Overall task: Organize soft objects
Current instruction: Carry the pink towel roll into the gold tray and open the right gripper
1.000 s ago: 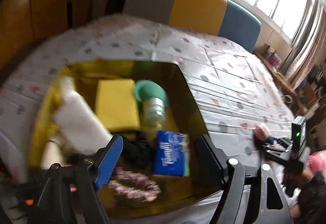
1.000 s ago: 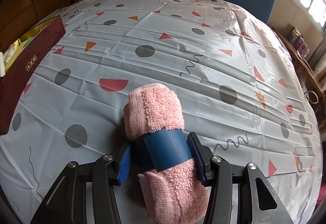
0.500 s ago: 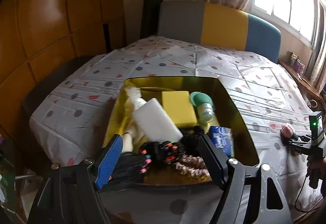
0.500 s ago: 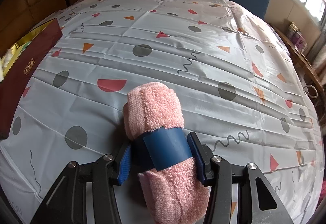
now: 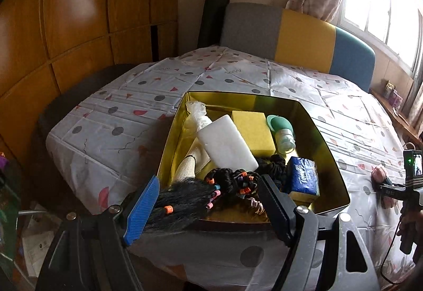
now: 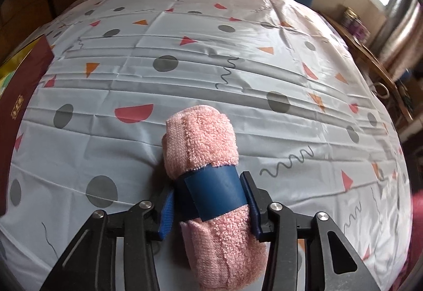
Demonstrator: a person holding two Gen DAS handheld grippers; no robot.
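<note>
A rolled pink towel (image 6: 203, 143) with a blue band lies on the patterned tablecloth (image 6: 238, 58). My right gripper (image 6: 207, 194) straddles the band, its jaws closing, and both blue pads touch the roll. In the left wrist view the same towel (image 5: 379, 173) shows small at the right edge. My left gripper (image 5: 208, 211) hangs open with nothing in it, just before the near end of a gold-lined box (image 5: 327, 148). The box holds a white sponge (image 5: 224, 143), a yellow sponge (image 5: 253, 129), a tissue pack (image 5: 301, 174) and black beaded hair (image 5: 185, 201).
A green bottle (image 5: 281, 132) and a pink scrunchie (image 5: 253, 205) also lie in the box, whose maroon side (image 6: 18, 95) shows left of the towel. A grey, yellow and blue bench back (image 5: 304, 37) stands behind the table. Papers (image 5: 37, 240) lie on the floor at lower left.
The left gripper has pulled back from over the box, which now looks smaller and farther off. The right jaws have narrowed onto the towel's band; the towel has stayed in place.
</note>
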